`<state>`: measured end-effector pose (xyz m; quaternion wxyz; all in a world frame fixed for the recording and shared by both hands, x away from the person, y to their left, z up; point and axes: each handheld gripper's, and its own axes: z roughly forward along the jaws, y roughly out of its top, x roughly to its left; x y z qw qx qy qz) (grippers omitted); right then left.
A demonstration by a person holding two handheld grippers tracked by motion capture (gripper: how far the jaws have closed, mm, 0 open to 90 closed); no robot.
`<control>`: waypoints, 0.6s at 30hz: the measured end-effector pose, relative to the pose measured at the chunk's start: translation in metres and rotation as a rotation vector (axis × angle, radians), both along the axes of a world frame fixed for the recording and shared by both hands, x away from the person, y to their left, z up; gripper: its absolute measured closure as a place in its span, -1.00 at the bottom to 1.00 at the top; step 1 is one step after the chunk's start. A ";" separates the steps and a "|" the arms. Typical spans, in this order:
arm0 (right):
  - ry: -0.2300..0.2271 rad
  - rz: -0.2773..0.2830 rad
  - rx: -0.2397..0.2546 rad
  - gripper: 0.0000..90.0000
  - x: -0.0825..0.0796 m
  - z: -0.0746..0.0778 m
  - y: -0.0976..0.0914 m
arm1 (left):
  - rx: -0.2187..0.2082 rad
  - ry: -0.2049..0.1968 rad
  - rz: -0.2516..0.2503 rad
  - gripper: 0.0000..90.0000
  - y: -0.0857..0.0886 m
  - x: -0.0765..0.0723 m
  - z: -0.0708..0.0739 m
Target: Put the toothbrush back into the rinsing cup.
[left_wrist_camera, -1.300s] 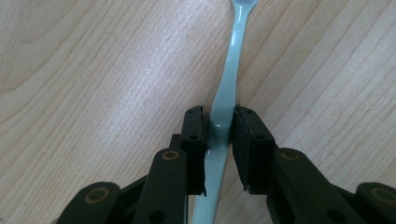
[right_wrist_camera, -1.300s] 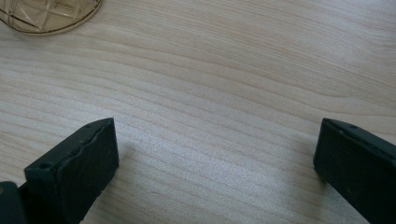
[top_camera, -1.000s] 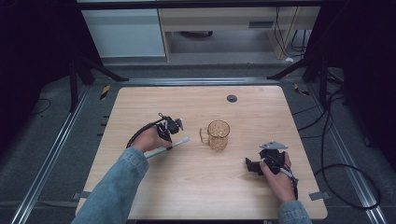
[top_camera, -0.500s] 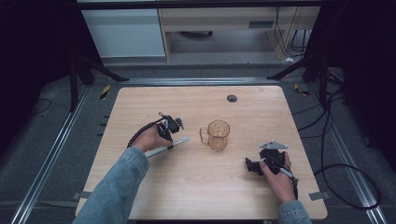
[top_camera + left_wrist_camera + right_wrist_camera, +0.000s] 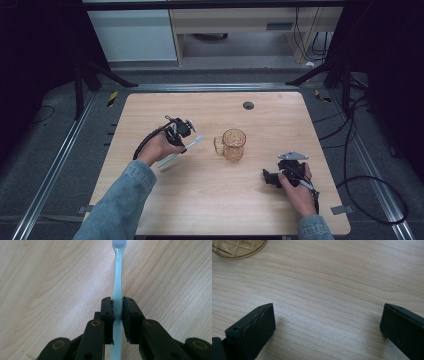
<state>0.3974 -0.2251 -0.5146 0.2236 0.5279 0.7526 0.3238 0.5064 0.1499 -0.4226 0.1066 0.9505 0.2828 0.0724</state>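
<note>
A pale blue toothbrush is clamped by its handle between the jaws of my left gripper, bristle end pointing away. In the high view the left gripper holds the toothbrush slightly above the table, left of an amber glass mug with its handle on the left. My right gripper rests low on the table at the right front, jaws wide apart with bare wood between them. The mug's base shows at the top left of the right gripper view.
The wooden table has a round dark cable port near its far edge. Cables trail from both grippers. Dark floor, metal rails and a cabinet lie beyond the table.
The left gripper has lifted the toothbrush off the table, its bristle end rising and tilting up. The right hand and the mug have kept still.
</note>
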 end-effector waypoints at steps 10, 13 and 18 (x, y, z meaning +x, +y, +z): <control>-0.001 0.000 0.000 -0.99 0.000 0.000 0.000 | -0.076 -0.081 0.058 0.75 -0.001 -0.001 0.013; 0.000 0.000 -0.001 -0.99 0.000 0.000 0.000 | -0.094 -0.104 0.061 0.75 -0.003 -0.003 0.017; 0.000 0.000 0.000 -0.99 0.000 0.000 0.000 | -0.155 -0.150 0.071 0.75 -0.008 -0.008 0.024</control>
